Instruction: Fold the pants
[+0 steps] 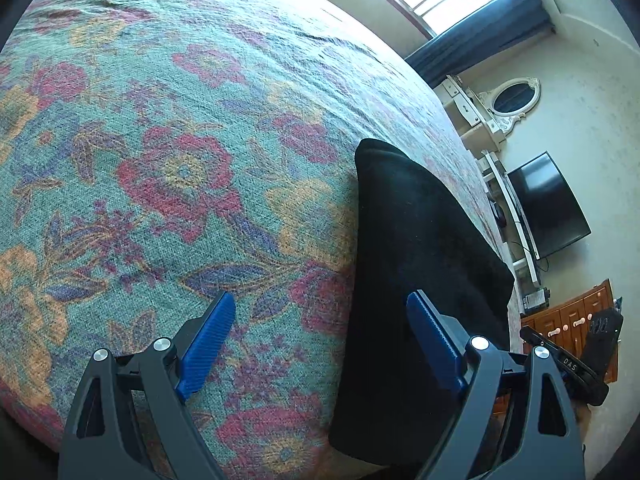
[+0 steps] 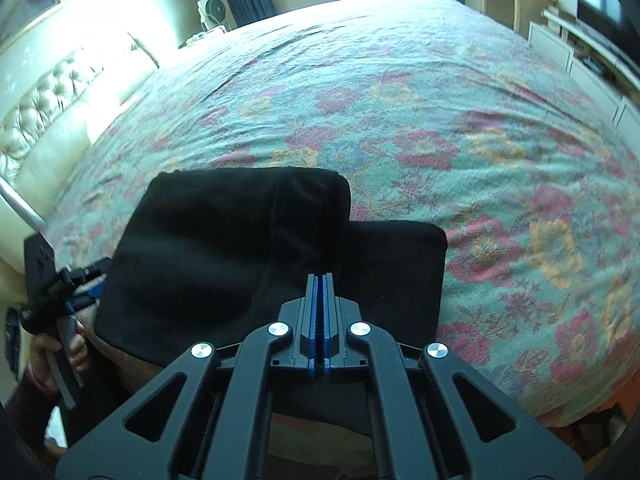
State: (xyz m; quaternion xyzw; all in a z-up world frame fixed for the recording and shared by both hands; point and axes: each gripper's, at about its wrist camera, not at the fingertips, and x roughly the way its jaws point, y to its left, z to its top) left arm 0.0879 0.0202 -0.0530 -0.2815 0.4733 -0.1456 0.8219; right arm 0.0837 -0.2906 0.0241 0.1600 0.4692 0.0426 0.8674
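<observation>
Black pants (image 2: pixel 224 240) lie folded near the front edge of a floral bedspread (image 2: pixel 440 120), with a lower layer sticking out to the right (image 2: pixel 400 264). My right gripper (image 2: pixel 320 277) is shut, its blue pads pinched on the edge of the raised upper layer. In the left wrist view the pants (image 1: pixel 416 216) are a dark slab along the bed's right side. My left gripper (image 1: pixel 322 300) is open, one blue fingertip (image 1: pixel 418 300) over the black cloth and the other above the bedspread (image 1: pixel 160 160). Nothing is between its pads. A hand holds the left gripper (image 2: pixel 52 292) at the pants' left end.
A cream tufted headboard (image 2: pixel 48 112) borders the bed on the left. A fan (image 2: pixel 212 12) stands at the far wall. A white dresser with an oval mirror (image 1: pixel 512 96), a dark television (image 1: pixel 552 204) and wooden drawers (image 1: pixel 576 316) line the far side.
</observation>
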